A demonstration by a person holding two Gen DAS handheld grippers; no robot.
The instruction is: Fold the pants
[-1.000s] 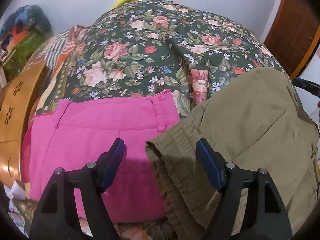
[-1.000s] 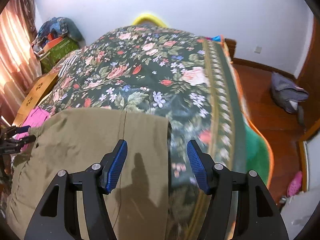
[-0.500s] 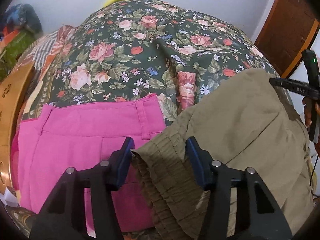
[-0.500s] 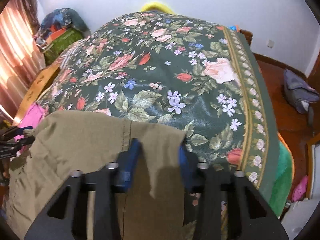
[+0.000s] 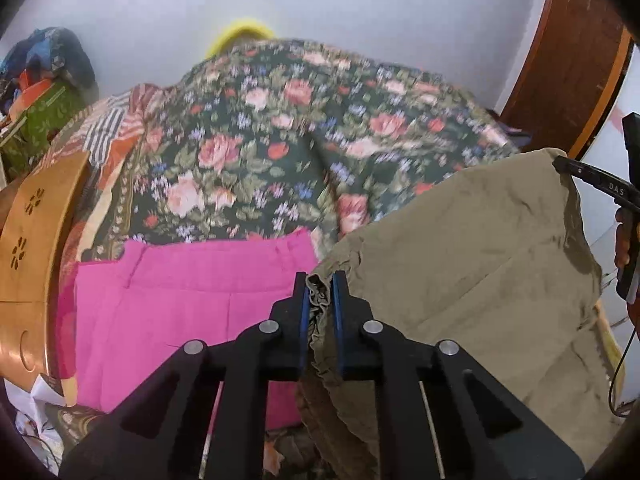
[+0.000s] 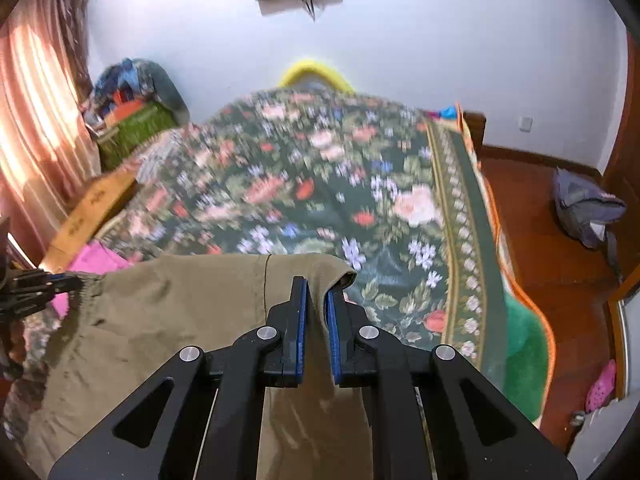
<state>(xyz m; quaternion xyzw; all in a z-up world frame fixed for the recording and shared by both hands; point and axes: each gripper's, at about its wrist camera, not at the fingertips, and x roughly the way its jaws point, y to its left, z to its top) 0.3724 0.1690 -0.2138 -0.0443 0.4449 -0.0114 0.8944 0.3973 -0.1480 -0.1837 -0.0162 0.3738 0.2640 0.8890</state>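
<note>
Lit softly and evenly, with warm daylight glowing through the curtain (image 6: 36, 120) at left. Smeared by motion blur across the bedspread (image 6: 320, 184), sharper on the fingers (image 6: 298, 320). Bowed by fisheye at the edges, dark vignette in the corners. Faint shadows only under the pants (image 5: 472, 264).

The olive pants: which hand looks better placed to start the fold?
Probably the right gripper: it pinches a free corner of the olive pants with bare floral bedspread ahead. The left gripper grips the gathered waistband beside the pink pants.
</note>
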